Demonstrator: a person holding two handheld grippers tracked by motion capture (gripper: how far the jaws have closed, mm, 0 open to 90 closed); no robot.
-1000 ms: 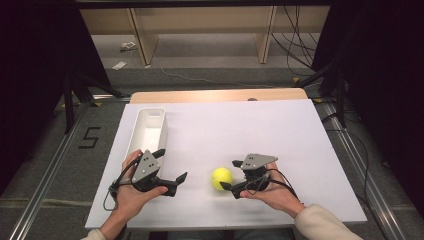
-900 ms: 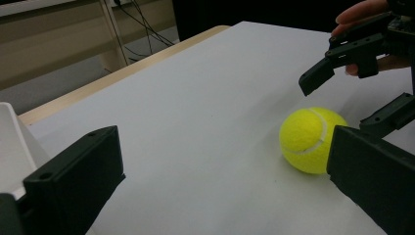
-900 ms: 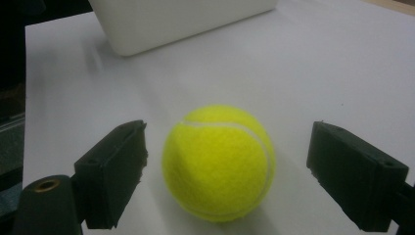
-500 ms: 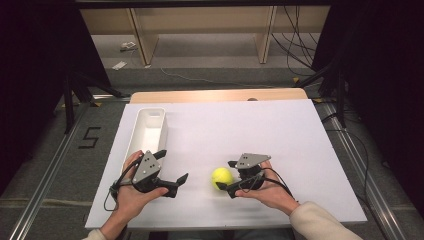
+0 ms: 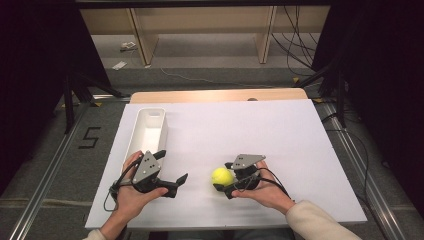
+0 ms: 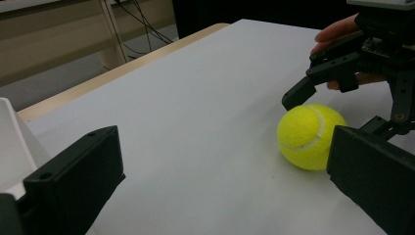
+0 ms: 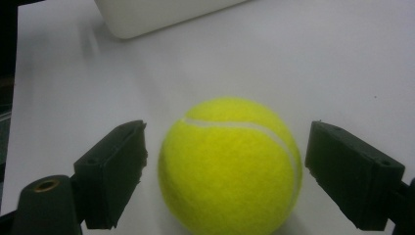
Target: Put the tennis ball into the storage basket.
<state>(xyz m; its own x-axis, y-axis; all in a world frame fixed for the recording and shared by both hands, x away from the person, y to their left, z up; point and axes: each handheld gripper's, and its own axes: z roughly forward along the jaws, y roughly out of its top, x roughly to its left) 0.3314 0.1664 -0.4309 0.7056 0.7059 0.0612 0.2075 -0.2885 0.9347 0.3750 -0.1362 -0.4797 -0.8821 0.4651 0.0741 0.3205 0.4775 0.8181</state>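
Right hand-held gripper (image 5: 223, 186) is at the tennis ball (image 5: 222, 176), near the front edge of the counter (image 5: 280, 130). Ball sits on the white surface, between the jaws. In the right gripper view there is a gap on both sides of the ball (image 7: 230, 164), narrower on the left, so the pads are not pressing yet. Jaws have just been closing a little with the ball between them, so call it half-open and straddling, not a grip.

Left hand-held gripper (image 5: 172, 181) rests on the counter just beside the near end of the white tray (image 5: 150, 117). Jaws stand wide, nothing between them. In the left gripper view it points towards the ball (image 6: 309, 135), with the right hand-held gripper (image 6: 320, 103) over it.

Step in hand, as I read it: pre-grasp on the ball, alignment nearly done. Tray looks empty and is the likely drop spot, but that's a guess.

Next move calls for:
- close evenly until both pads seat on the ball's widest part
- keep the jaws low enough that it doesn't squirt out forward; it's round and will roll
- lift only once it's pinched, then carry left to the tray

Left hand is close to the carry path and may need to clear.
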